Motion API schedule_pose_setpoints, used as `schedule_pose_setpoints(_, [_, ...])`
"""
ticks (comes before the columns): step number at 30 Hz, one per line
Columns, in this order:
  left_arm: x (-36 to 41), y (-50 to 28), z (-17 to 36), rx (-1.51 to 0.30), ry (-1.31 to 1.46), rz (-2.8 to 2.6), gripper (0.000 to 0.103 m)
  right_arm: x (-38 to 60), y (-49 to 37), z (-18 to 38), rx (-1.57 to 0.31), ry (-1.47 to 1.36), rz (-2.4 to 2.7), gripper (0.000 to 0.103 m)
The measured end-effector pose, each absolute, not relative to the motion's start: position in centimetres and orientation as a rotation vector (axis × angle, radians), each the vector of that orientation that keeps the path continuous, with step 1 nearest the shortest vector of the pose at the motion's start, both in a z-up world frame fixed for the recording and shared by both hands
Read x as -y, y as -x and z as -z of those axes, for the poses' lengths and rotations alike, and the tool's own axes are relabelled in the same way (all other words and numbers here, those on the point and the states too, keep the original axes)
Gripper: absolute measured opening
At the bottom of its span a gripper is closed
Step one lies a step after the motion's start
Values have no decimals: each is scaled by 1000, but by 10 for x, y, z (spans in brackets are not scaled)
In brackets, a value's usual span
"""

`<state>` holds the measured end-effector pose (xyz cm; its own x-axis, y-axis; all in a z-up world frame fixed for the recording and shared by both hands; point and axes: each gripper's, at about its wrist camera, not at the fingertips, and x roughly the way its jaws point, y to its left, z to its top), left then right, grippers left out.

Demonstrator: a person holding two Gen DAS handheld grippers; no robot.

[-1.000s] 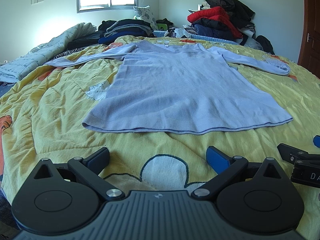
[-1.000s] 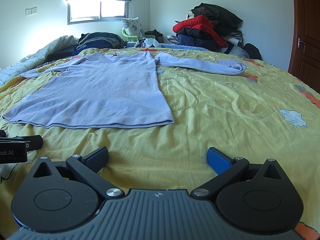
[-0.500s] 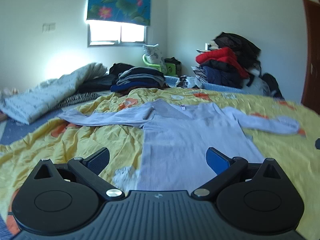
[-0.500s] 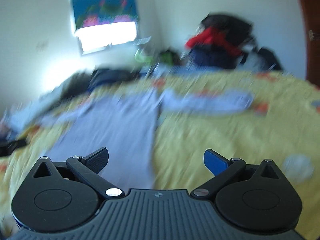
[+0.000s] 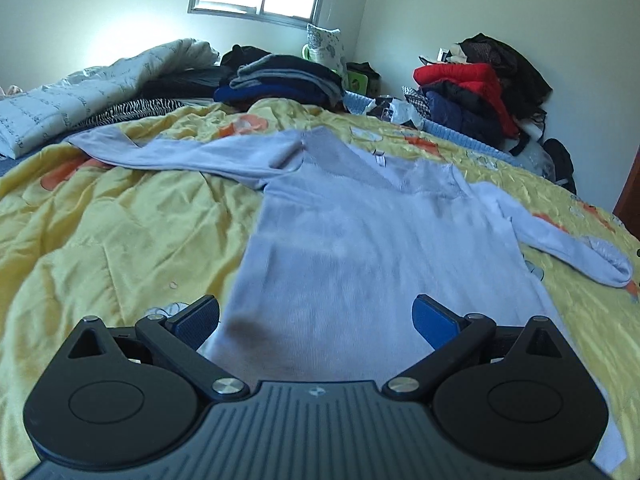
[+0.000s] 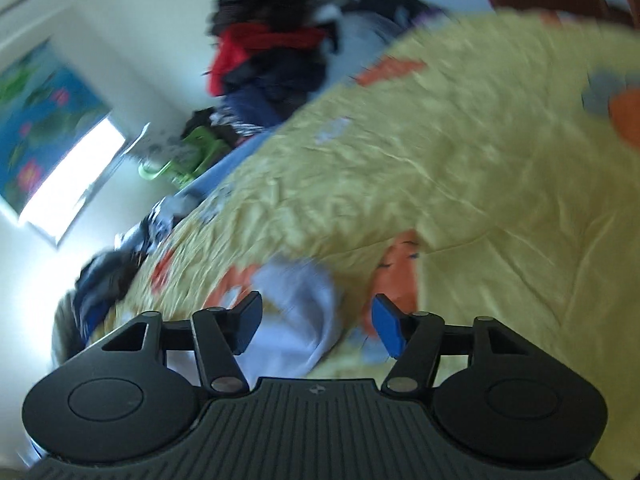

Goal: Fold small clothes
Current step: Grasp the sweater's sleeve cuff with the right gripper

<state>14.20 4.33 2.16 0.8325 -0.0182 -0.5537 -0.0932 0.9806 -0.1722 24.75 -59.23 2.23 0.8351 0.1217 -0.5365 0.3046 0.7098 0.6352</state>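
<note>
the left gripper (image 5: 316, 316) is hovering, fingers wide, over the soft, light top (image 5: 360, 248) lying flat on the bed (image 5: 120, 232). the right gripper (image 6: 316, 324) is closing around its limp cuff (image 6: 296, 304), probably the best hold.

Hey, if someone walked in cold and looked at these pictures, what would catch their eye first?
Probably the pale lavender long-sleeved top spread flat on the yellow quilt, sleeves out to both sides. Next, the red jacket atop the clothes heap against the far wall. In the tilted, blurred right wrist view, the right tool is closing, with the sleeve end between its fingers but not yet pinched.
</note>
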Motion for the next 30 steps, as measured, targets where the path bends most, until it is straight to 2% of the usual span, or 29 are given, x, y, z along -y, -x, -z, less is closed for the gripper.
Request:
schedule_pose_setpoints(2, [-43, -145, -15, -605, 204, -45, 103, 597, -259, -11, -605, -815, 77, 49])
schedule_pose_setpoints(6, [-42, -149, -6, -636, 199, -54, 103, 588, -277, -5, -639, -740, 16, 47])
schedule_pose_setpoints(7, [-41, -149, -6, -634, 197, -54, 103, 584, -282, -5, -654, -716, 11, 42])
schedule_pose_setpoints(8, [-42, -150, -6, -635, 200, -52, 103, 581, -286, -3, -668, -698, 6, 32])
schedule_pose_setpoints(10, [-42, -150, -6, -633, 202, -52, 103, 583, -290, -5, -683, -701, -9, 20])
schedule_pose_setpoints(17, [-42, -150, -5, -629, 204, -51, 103, 596, -284, -11, -606, -829, -37, 24])
schedule_pose_setpoints(22, [-42, -150, -5, -629, 203, -52, 103, 600, -291, -10, -638, -849, -33, 26])
schedule_pose_setpoints(24, [-42, -150, -5, -628, 206, -50, 103, 601, -289, -9, -632, -868, -45, 20])
schedule_pose_setpoints(30, [-46, -148, -5, -613, 239, -41, 103, 578, -262, -40, -522, -789, -63, 16])
